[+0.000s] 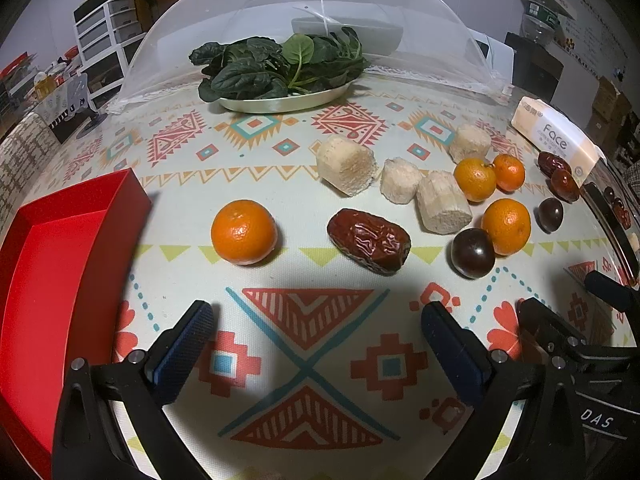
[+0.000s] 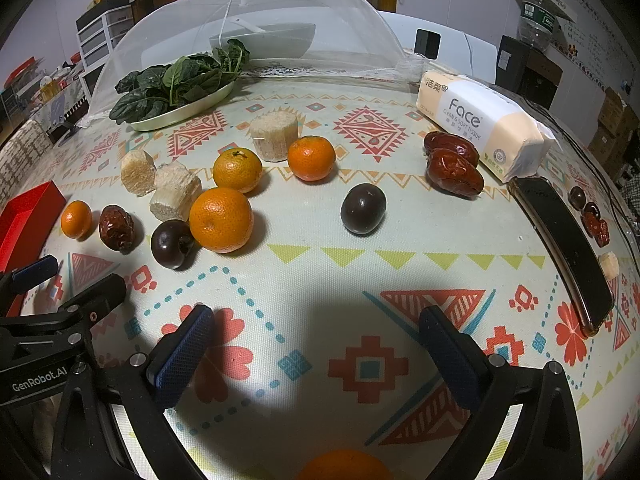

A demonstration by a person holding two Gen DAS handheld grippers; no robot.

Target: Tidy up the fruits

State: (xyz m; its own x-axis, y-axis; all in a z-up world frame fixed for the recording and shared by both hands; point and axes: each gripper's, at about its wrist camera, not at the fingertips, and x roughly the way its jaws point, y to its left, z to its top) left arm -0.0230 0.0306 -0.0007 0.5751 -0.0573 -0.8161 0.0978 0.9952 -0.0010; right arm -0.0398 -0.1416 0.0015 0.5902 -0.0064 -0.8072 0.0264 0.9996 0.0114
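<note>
My left gripper (image 1: 316, 344) and right gripper (image 2: 316, 344), jaws spread wide and holding nothing, hover above the patterned tablecloth (image 1: 308, 320). Ahead lie scattered oranges (image 1: 244, 232), dates (image 1: 369, 239) and dark plums (image 2: 363, 209); red tray (image 1: 52, 264) sits left.

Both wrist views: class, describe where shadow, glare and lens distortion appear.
Left wrist view: a dark shadow on the tablecloth ahead of the open left gripper; straight edges bow. Right wrist view: similar shadow by the right gripper; glare on the phone; corners vignetted.
</note>
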